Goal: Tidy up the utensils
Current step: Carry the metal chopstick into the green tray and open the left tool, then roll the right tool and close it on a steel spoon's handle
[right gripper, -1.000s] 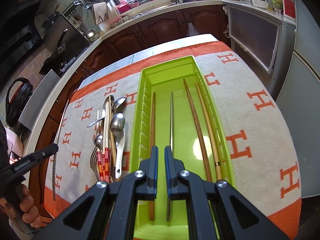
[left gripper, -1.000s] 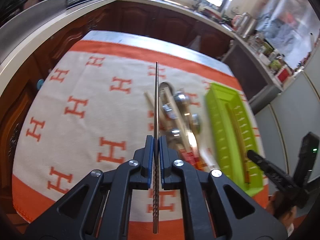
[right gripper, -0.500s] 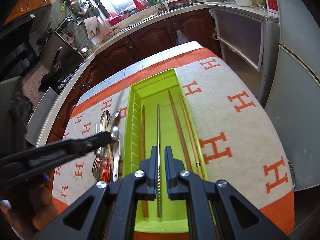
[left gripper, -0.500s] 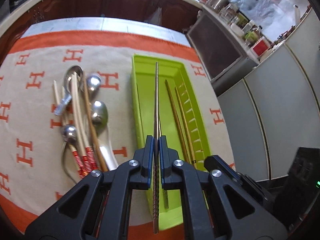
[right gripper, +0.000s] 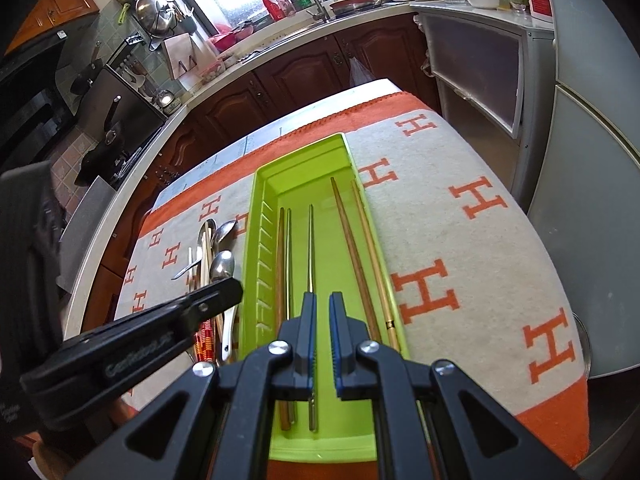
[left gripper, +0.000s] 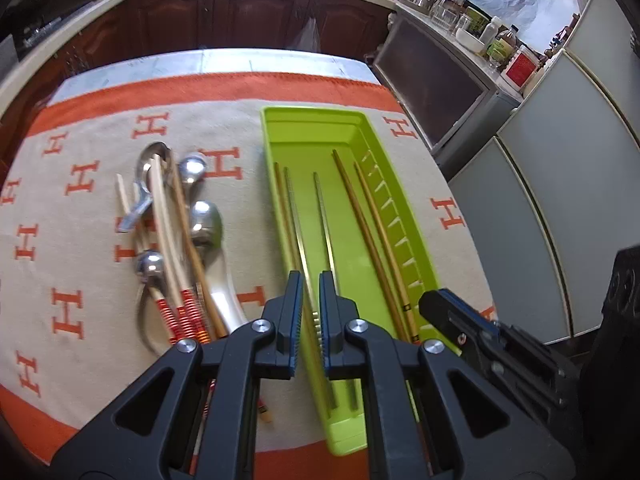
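Hovering over the near end of the green tray point(left gripper: 312, 114), the left gripper point(left gripper: 310, 304) has its fingers almost closed, with only a thin slit between them, and they grip nothing; the metal stick seen through the slit lies flat on the tray floor. The right gripper point(right gripper: 323, 320) hangs over the same near end from the other side, its fingers also nearly closed and empty. Five chopsticks point(left gripper: 360, 220) already lie in the tray, all lengthwise. What is not yet sorted is the pile of spoons point(left gripper: 206, 220) and red-banded chopsticks point(left gripper: 188, 312) on the patterned cloth point(left gripper: 80, 240) that covers the surface. This pile lies to the left of the left fingers, just beside the tray's left wall, and its long axes run nearly parallel to the tray, away from the person. I judge the left hand clearly the nearer one, because the tray stands between the right hand and the pile. To take the next piece, the left fingers would probably need to open, shift sideways to the left and close across a handle, not along it.
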`<state>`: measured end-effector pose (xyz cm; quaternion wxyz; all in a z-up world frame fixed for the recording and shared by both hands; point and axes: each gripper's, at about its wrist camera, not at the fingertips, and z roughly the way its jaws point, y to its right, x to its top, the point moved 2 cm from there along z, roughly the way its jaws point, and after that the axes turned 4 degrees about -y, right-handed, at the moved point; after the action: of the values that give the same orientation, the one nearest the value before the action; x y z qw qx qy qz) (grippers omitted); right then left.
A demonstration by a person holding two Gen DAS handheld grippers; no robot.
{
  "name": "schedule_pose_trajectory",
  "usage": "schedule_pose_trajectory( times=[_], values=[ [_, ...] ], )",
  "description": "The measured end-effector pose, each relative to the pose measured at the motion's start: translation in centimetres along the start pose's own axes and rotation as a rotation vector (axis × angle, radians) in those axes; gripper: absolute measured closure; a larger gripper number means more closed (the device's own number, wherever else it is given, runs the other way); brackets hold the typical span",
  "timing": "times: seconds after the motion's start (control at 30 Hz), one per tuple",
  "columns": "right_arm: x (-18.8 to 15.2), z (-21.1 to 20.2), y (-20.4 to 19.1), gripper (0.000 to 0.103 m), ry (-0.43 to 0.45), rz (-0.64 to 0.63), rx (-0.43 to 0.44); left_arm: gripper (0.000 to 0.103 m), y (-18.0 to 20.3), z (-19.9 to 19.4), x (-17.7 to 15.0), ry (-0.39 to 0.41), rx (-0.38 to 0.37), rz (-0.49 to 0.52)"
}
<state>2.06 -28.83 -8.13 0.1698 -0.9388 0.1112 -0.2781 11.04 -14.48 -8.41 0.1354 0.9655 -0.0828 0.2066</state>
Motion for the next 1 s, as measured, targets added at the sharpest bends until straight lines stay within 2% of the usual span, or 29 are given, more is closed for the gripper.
schedule_pose_trajectory(
  times=[0.07,0.23,0.47,0.63,1.0],
  values=[
    [-0.1,0.1,-0.3,0.097,-0.003,-0.008,0.001,0.096,-0.7,-0.9,-0.4,0.013,0.026,0.004],
    [-0.5,0.2,-1.3,0.096,-0.014,-0.032,0.007,0.074,-3.1,-2.7,-1.3,0.033,0.081,-0.022],
    [-1.0,0.0,-2.8,0.096,-0.017,-0.066,0.016,0.071,-7.3,-4.4,-2.5,0.037,0.105,-0.108],
    [-1.2,0.0,-3.8,0.096,-0.023,-0.090,0.021,0.060,-9.7,-5.0,-3.4,0.041,0.132,-0.152],
    [-1.8,0.3,-6.5,0.096,-0.056,-0.145,0.057,0.055,-13.6,-5.7,-4.6,0.050,0.196,-0.222]
  ],
)
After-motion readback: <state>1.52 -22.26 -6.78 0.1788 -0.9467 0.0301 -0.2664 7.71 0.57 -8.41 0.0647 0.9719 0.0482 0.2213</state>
